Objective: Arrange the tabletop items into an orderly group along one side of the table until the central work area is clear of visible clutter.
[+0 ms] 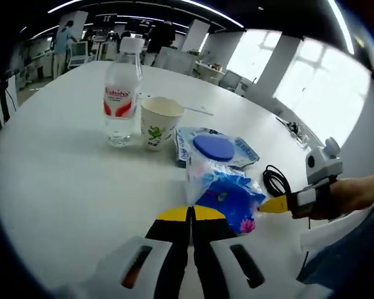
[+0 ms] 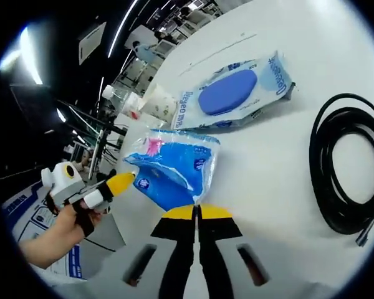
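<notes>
On the white surface (image 1: pixel 62 180), just ahead of the left claw (image 1: pixel 191 215), lies a blue plastic packet (image 1: pixel 227 199). This claw's yellow-tipped jaws are pressed together with nothing between them. The right claw (image 2: pixel 197 213) is likewise closed and empty, its tips just short of the same packet (image 2: pixel 174 168). Beyond the packet sits a wet-wipes pack (image 1: pixel 215 148) with a blue lid. Farther on stand a paper cup (image 1: pixel 159 121) and a water bottle (image 1: pixel 121 93), side by side. A coiled black cable (image 2: pixel 343 174) lies beside the wipes.
</notes>
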`<state>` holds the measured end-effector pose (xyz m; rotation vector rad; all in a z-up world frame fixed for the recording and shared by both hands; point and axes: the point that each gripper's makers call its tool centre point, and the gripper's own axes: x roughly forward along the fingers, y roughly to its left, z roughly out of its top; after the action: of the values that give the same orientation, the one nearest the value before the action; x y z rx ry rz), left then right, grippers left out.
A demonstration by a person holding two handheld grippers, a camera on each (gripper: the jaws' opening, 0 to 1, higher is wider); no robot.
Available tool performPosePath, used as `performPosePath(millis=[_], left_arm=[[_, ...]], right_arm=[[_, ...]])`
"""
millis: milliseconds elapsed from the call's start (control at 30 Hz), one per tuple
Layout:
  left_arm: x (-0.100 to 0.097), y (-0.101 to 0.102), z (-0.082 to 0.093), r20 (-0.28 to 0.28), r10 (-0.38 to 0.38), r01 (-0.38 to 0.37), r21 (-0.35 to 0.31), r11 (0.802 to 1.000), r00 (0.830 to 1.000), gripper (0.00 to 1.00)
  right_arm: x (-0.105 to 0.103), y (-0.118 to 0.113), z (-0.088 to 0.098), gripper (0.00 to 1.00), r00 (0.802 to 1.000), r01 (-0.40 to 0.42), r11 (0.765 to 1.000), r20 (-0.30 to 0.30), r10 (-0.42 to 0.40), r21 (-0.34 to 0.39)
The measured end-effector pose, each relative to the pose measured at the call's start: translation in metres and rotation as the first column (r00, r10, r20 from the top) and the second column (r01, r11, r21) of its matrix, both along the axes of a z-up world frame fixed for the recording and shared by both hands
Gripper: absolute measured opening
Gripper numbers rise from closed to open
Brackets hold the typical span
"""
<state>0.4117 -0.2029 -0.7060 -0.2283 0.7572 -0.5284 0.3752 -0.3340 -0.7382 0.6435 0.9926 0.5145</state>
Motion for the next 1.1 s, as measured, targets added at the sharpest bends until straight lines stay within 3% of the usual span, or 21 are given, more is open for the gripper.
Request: performPosePath(millis=[167,400,667,900,1100], left_arm=[[-0.008,-0.012,0.001,0.009,-0.055,0.055,0.023,0.998,0.998,0.00],[-0.009,-0.042,0.008,0.035,-0.105,0.104,0.015,0.994,0.994,0.00],[-0.005,-0.083,0.019,0.061,-0.192,0.192,0.006,0.981,0.979,0.00],[0.000,-0.107,0.027,0.067,-0.240,0.241,-0.002,0.971,0.968,0.00],[-0.001,-0.135,0.032,0.074,-0.354,0.351,0.050,0.935,0.932,0.00]], right_arm=[[0.012,-0.019,0.025,0.00,0.994,0.109,0.990,0.013,-0.110,0.085],[0.018,-0.049,0.050,0.00,0.984,0.152,0.984,0.084,-0.160,0.091],[0.019,-0.087,0.059,0.00,0.969,0.185,0.982,0.163,-0.187,0.031],[0.016,-0.116,0.064,0.00,0.952,0.255,0.966,0.163,-0.260,0.051],[0.017,-0.139,0.066,0.00,0.935,0.309,0.950,0.169,-0.313,0.049]])
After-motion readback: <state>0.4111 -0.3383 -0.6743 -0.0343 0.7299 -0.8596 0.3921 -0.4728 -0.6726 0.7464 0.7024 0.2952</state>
